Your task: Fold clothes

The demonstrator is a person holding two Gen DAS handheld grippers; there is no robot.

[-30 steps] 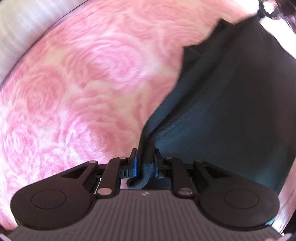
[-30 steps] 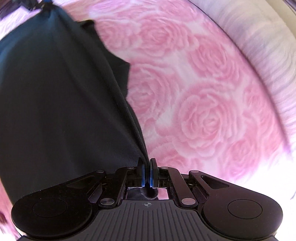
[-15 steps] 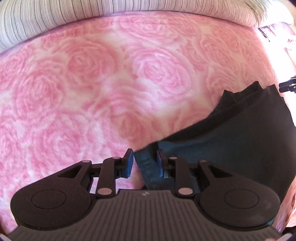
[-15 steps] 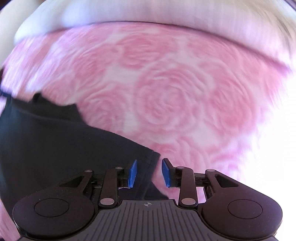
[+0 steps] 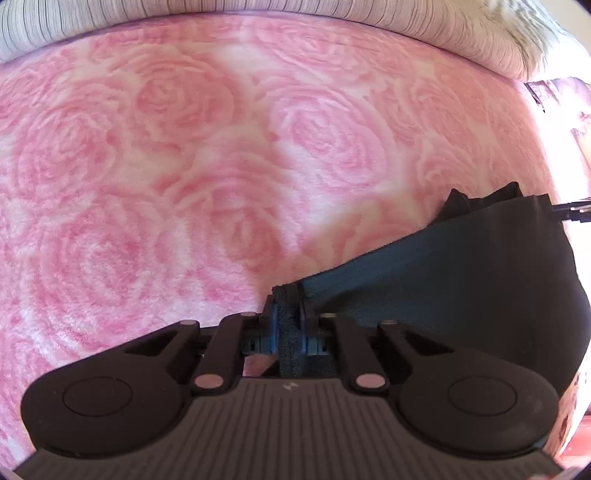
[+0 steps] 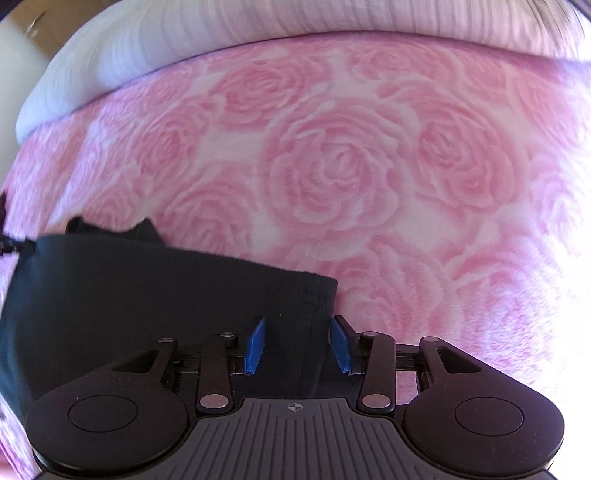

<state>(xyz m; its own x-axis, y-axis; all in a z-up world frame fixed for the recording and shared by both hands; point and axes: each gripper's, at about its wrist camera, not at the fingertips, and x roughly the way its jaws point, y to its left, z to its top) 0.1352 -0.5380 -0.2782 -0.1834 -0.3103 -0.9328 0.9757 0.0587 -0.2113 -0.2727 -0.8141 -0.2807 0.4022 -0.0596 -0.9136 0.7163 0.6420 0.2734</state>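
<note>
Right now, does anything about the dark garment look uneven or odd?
Yes: the left gripper pinches one corner of the dark garment, while the right gripper is open around the other. Extra layers stick out crookedly at the far edge.

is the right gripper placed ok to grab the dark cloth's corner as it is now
Probably yes: the right gripper is open with the dark cloth corner lying between its blue fingertips, nothing blocking; closing should catch it.

One dark garment point(image 5: 461, 295), two hand-held grippers, one rose-patterned blanket point(image 5: 221, 166), one striped pillow point(image 5: 332, 14).
</note>
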